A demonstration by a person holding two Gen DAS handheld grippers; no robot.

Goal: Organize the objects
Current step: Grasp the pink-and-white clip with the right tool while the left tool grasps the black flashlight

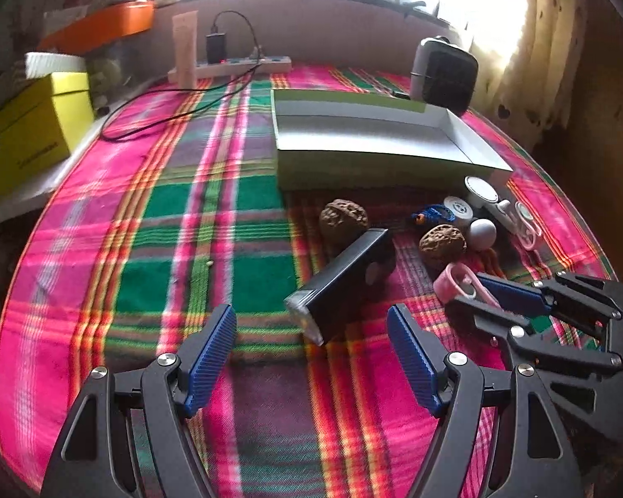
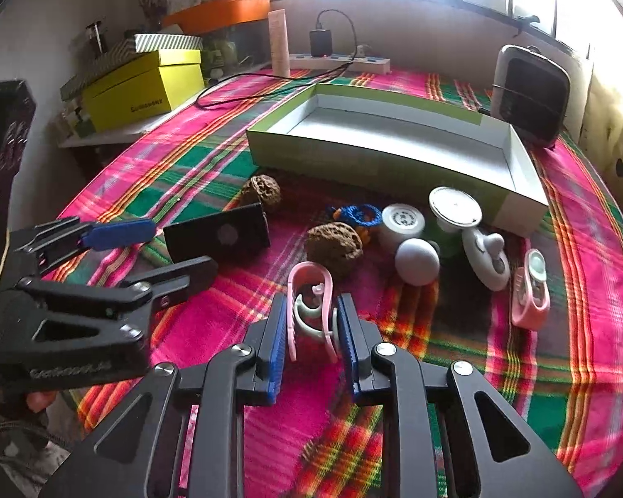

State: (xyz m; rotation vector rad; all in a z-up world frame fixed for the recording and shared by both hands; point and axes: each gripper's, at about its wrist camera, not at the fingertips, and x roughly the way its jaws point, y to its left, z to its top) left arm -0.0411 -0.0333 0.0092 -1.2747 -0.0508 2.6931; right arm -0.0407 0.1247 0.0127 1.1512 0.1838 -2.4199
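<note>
Pink plastic clip (image 2: pixel 310 311) sits between the fingers of my right gripper (image 2: pixel 312 323), which stand narrow with both blue pads against its sides; it is still down on the plaid cloth (image 2: pixel 457 373) of the tabletop, not lifted. My left gripper (image 1: pixel 311 348) hangs wide and empty just short of the black flashlight (image 1: pixel 344 282).

Status: I judge the task barely started. The open box (image 2: pixel 523 174), which I take as the destination, holds nothing.

Items still outside the box, all clustered just in front of it:
- two brown walnuts (image 2: pixel 333 247)
- grey ball (image 2: pixel 417 260)
- blue cord loop (image 2: pixel 359 213)
- small white round tub (image 2: pixel 403 222)
- green-and-white lidded jar (image 2: pixel 454 207)
- white gadget (image 2: pixel 486 257)
- second pink clip (image 2: pixel 531 294)
- black flashlight

Remaining, in my judgement: carry the gripped clip to the box, then repeat for each item listed. The heater (image 2: pixel 531 91) and the power strip (image 2: pixel 340 62) beyond the box appear unrelated.
</note>
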